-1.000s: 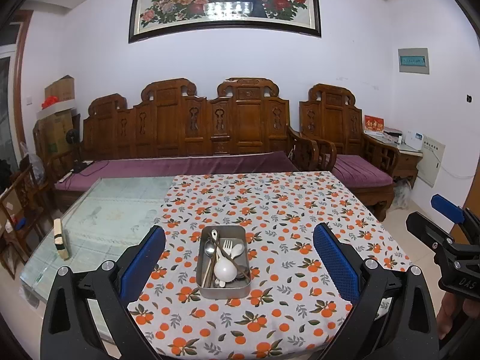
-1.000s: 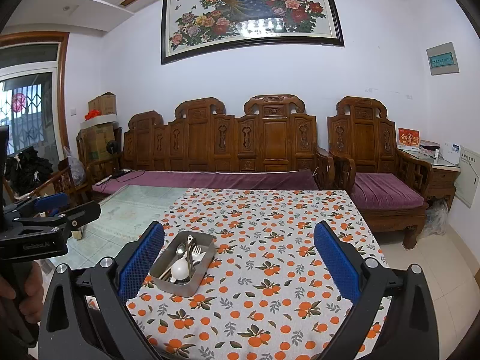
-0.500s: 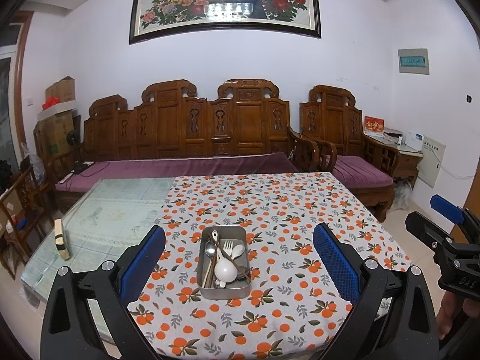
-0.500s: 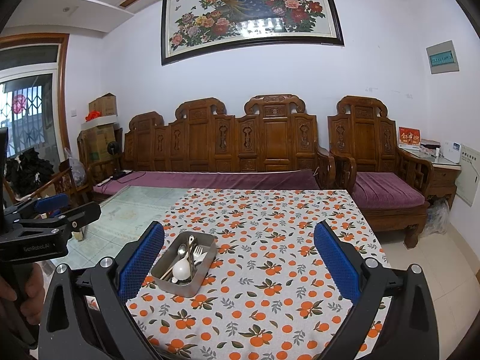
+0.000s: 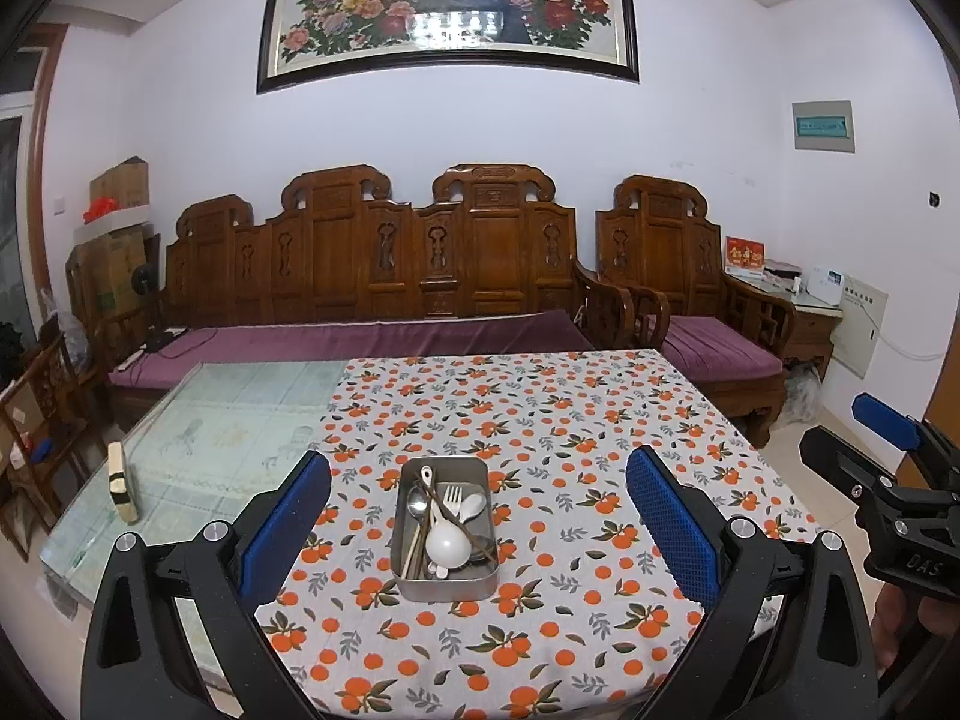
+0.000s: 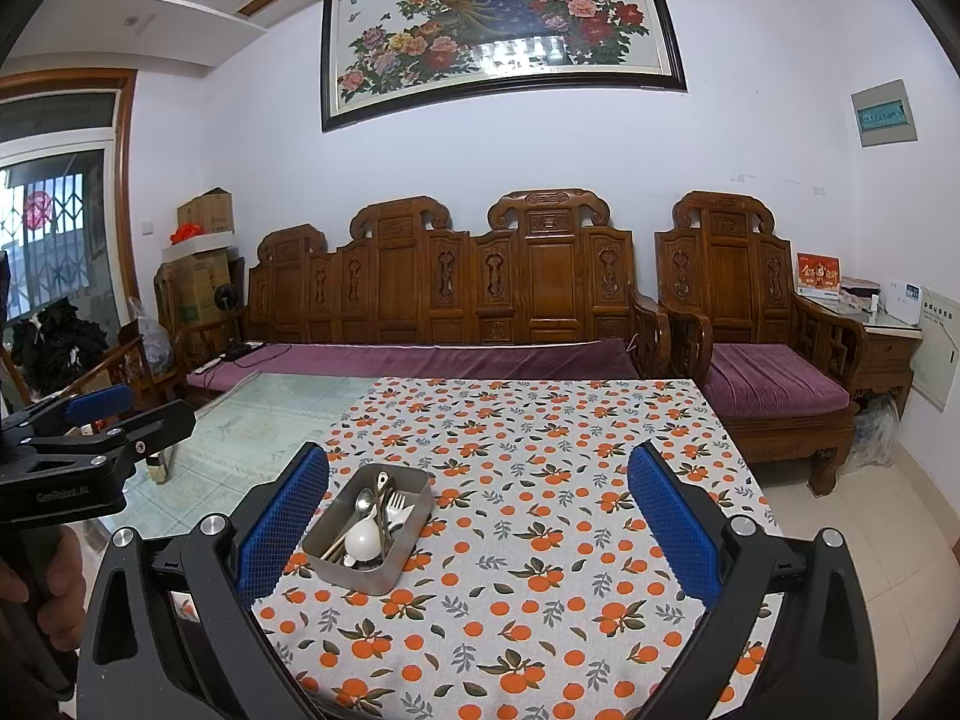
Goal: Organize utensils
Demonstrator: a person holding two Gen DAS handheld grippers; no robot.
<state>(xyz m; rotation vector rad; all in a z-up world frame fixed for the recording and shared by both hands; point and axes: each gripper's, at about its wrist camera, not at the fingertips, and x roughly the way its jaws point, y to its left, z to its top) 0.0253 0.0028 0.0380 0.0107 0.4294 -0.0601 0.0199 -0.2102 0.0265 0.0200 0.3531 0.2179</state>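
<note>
A rectangular metal tray (image 5: 449, 587) (image 6: 336, 564) sits on the orange-patterned tablecloth (image 5: 540, 432), holding a white ladle (image 5: 447, 546) (image 6: 363, 539), a metal spoon (image 5: 417, 501), a white fork (image 5: 454, 498), chopsticks and several other utensils mixed together. My left gripper (image 5: 477, 531) hovers open in front of the tray, which lies between its blue pads. My right gripper (image 6: 477, 531) is open too, with the tray near its left pad. Each gripper shows at the edge of the other's view, held by a hand.
Left of the cloth the table is bare glass (image 5: 210, 438) with a small block (image 5: 123, 483) standing near its edge. A carved wooden bench (image 5: 372, 276) with purple cushions and an armchair (image 5: 690, 300) stand behind the table. The floor drops off to the right.
</note>
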